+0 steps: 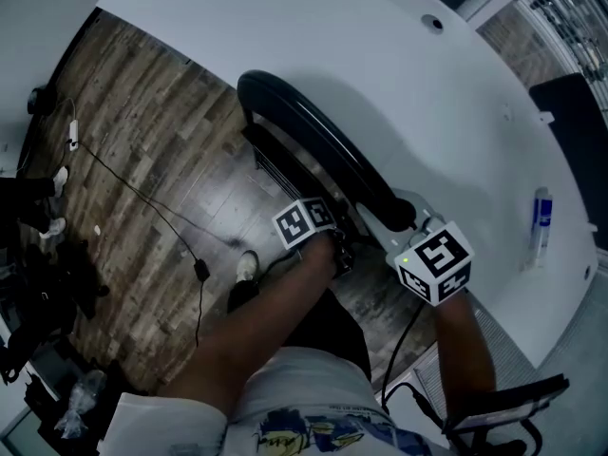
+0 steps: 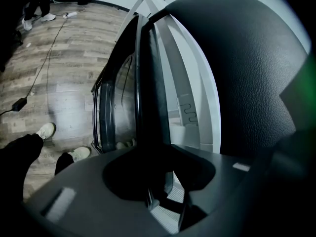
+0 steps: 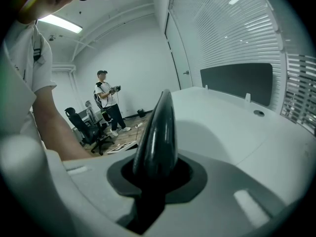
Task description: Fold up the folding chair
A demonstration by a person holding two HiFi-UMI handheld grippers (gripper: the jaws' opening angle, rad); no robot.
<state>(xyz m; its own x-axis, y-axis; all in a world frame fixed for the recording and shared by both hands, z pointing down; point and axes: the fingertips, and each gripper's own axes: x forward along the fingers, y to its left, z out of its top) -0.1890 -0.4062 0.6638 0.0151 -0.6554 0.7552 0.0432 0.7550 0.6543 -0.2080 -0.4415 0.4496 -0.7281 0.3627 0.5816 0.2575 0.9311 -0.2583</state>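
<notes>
**Fig.** Folding chair [image 1: 313, 131], by the look of it largely closed, standing on edge between your two grippers, just beside the white table [image 1: 380, 46].

**Risk 1.** The backrest [image 3: 157, 132] edge is glossy and tapers. A sideways pull could slide it up out of your right gripper [image 3: 150, 191]. The chair would then probably pivot on the other hold and tip against the table beyond that gripper.

**Risk 2.** At your left gripper [image 2: 165, 206], a slack hold would let the frame bar [image 2: 150, 107] drop through, and the leaves could swing apart.

**Right gripper.** The jaws are narrowly apart and clamped on the backrest edge, which fills the throat and rises straight ahead.

**Left gripper.** The jaws are partway apart, with the dark frame bar standing between them. A sliver of light beside the bar at the right-hand jaw suggests the pads do not press, though the view there is too dark to be sure. The backrest panel looms close on this gripper's right.
</notes>
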